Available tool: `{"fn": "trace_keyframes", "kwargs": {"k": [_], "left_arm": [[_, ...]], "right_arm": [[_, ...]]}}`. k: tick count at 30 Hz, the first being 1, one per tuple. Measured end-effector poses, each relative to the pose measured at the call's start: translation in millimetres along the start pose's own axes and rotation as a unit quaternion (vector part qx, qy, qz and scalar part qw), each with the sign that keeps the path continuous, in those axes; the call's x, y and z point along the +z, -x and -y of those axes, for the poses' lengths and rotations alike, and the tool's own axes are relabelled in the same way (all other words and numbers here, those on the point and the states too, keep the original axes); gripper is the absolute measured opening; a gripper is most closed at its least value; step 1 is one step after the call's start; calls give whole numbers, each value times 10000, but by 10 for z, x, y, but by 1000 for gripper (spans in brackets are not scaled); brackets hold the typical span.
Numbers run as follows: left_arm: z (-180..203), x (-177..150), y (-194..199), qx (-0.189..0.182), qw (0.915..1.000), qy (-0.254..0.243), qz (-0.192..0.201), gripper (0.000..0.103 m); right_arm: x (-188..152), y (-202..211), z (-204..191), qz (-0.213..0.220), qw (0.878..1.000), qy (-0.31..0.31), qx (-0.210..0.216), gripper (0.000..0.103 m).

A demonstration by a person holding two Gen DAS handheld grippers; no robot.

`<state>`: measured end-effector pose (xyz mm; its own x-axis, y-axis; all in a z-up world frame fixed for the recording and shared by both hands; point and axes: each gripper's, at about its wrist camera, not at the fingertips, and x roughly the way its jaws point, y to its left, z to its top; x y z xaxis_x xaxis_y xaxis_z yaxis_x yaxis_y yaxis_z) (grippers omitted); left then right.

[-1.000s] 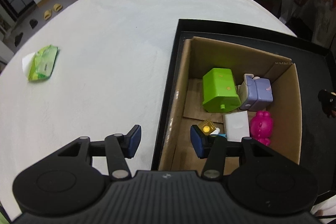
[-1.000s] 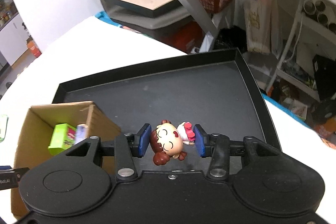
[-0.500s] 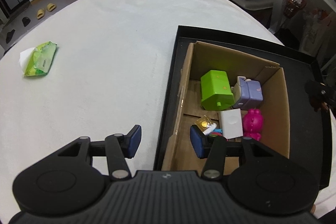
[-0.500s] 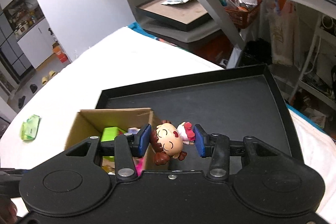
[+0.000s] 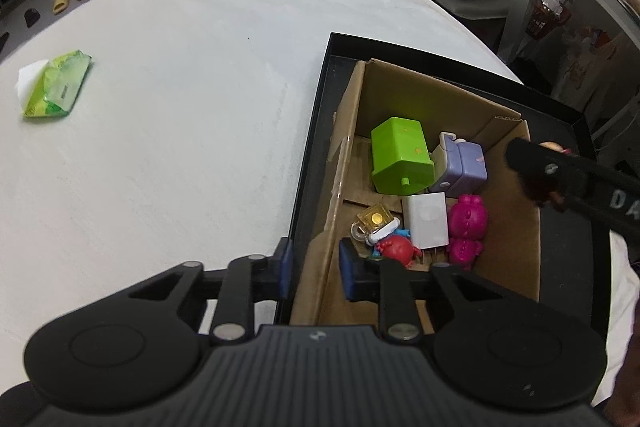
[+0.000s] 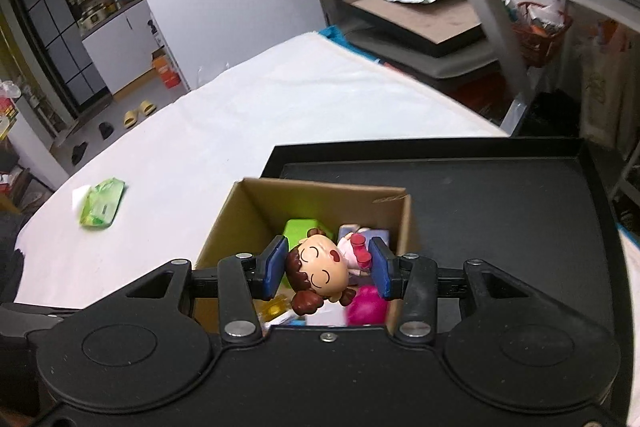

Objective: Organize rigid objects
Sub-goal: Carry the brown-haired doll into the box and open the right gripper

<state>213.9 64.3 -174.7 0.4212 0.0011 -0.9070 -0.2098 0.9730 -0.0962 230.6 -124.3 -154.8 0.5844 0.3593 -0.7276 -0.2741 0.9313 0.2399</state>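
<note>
Brown-haired and pink-dressed, a small doll (image 6: 322, 269) is pinched sideways between the blue pads of the right gripper (image 6: 327, 269), above the open cardboard box (image 6: 228, 219) of toys. The box's near wall is straddled by the left gripper (image 5: 312, 269), jaws spread.

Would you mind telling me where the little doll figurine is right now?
In the right wrist view, the doll figurine is clamped in the right gripper, above the open cardboard box on the black tray.

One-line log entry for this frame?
right tongs: shut on doll, over box | left tongs: open, astride box wall | doll unreleased
</note>
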Motion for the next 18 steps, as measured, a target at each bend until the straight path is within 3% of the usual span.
{"fn": "trace_keyframes", "kwargs": {"k": [4,13,18], "left_arm": [[-38,-12,-31,-116,9999,13,-57,10],[-79,-6,-46,-281,9995,95,-108,10],[-101,14,-50,-374,9991,119,-167,10]], "right_arm": [[-19,-85,-64,-129,9999,-34,34,43],[-25,-260,-226,-294,9993,-81,201,44],[28,-304,-229,-293,9971,-347,606,49]]}}
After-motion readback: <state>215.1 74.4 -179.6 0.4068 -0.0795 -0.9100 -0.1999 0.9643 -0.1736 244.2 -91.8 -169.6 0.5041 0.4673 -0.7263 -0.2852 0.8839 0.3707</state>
